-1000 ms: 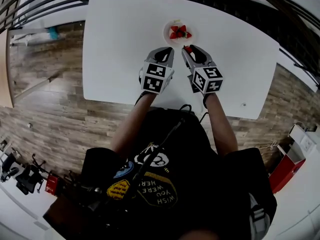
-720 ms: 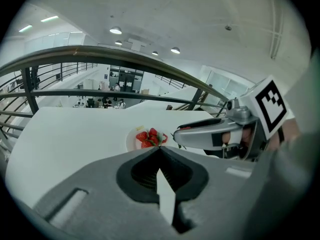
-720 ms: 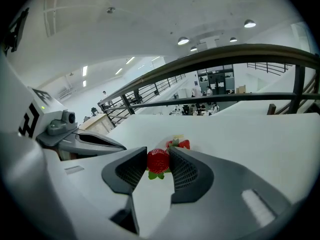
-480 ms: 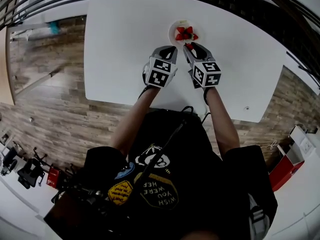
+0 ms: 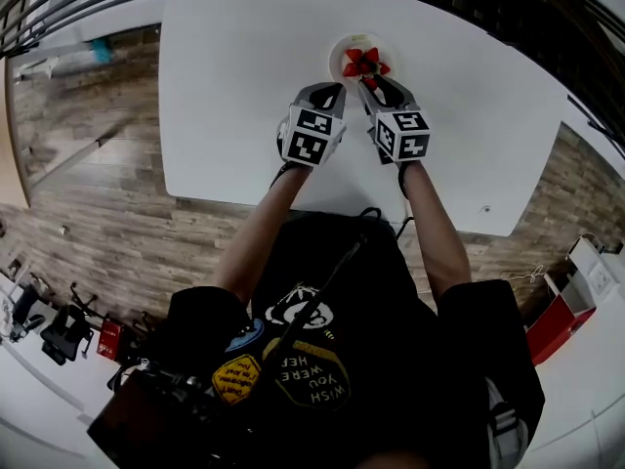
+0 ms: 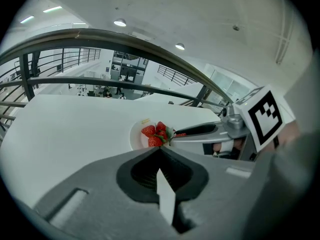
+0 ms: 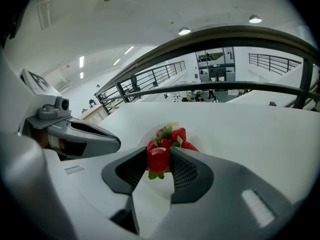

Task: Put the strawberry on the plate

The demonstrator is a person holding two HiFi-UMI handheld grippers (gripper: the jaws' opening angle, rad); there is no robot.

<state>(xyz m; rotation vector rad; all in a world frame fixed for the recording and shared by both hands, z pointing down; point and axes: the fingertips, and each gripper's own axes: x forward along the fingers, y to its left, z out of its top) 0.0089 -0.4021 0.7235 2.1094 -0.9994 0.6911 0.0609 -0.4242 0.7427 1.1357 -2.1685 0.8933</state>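
The right gripper [image 7: 159, 160] clamps a strawberry [image 7: 158, 158] at the near edge of the plate [image 5: 336, 59], where other strawberries [image 7: 177, 134] lie. The left gripper [image 6: 159, 150], jaws together and empty, hovers alongside over the table [image 5: 234, 86].

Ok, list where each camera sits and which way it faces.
Head view: on the head, facing steeply down at the table; arms, left tongs, right tongs show.
Left gripper view: rides the left tongs, looking along shut tips.
Right gripper view: rides the right tongs, looking past a clamped strawberry.
All three show the plate.
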